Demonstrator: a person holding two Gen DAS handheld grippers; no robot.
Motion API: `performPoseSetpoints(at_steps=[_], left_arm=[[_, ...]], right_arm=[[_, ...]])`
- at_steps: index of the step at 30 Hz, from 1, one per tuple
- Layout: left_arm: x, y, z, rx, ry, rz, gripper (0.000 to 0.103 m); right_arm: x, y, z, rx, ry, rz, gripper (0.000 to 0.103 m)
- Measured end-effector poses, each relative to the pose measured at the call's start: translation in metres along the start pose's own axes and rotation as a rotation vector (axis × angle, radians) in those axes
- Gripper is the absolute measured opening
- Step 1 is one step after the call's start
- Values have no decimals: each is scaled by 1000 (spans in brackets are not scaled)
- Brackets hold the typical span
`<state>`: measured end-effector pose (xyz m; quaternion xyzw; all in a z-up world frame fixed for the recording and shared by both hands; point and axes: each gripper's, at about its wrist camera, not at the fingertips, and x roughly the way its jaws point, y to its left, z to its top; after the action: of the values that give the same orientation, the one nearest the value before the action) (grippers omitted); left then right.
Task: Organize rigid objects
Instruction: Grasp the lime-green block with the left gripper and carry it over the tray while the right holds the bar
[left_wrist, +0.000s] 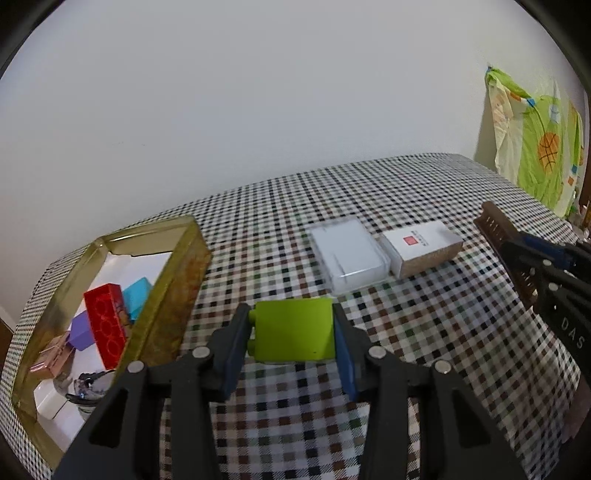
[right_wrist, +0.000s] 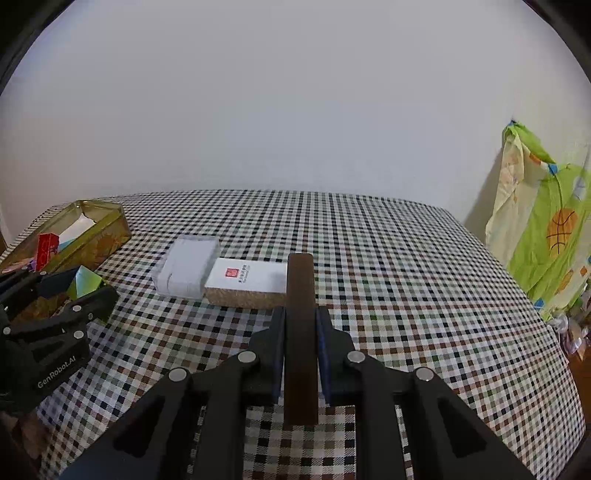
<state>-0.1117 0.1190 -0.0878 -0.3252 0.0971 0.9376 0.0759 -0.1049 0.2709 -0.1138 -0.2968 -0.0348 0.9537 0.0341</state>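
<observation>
Your left gripper (left_wrist: 291, 332) is clamped on a lime-green block (left_wrist: 293, 328): both blue pads press its sides, and the block hangs above the checkered tablecloth (left_wrist: 406, 332), just to the right of the gold tin (left_wrist: 173, 295). In the right wrist view the same block (right_wrist: 85, 282) shows between the left gripper's fingers, close to the tin's near wall.

Your right gripper (right_wrist: 301, 332) is clenched on a dark brown bar (right_wrist: 301, 332). The bar stands on its narrow edge between the pads and reaches forward past the fingertips; its far end is near the white box with a red square and a cork-coloured side (right_wrist: 247, 282). From the left wrist view this bar (left_wrist: 506, 251) is seen at the right edge, held well above the cloth.

Beside that box, touching it or almost so, lies a clear plastic case (left_wrist: 349, 254).

Inside the tin you can see a red box (left_wrist: 107, 325) leaning upright, a light blue box (left_wrist: 138, 297) behind it, a purple one (left_wrist: 83, 330) and a pink one (left_wrist: 55, 356). A green patterned cloth (left_wrist: 535, 147) hangs at the wall to the right.
</observation>
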Motion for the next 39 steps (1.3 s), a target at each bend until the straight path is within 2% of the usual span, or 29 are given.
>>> performPoseSetpoints(at_steps=[10,17,31,39], left_arm=[[-18,0,-3,5,-89,75,42],[-22,5,-4,-11,-101,84,42],[-34,18,-12,-30,-136,116,42],[-41,23,-16,-24,-153,155,42]], right_arm=[[-13,9,0,-27,-70,8,17],[-20,17,-1,-42,-97,7,17],[-36,36,-3,-46,-175,76,17],[-36,55,-3,-77,-179,102,17]])
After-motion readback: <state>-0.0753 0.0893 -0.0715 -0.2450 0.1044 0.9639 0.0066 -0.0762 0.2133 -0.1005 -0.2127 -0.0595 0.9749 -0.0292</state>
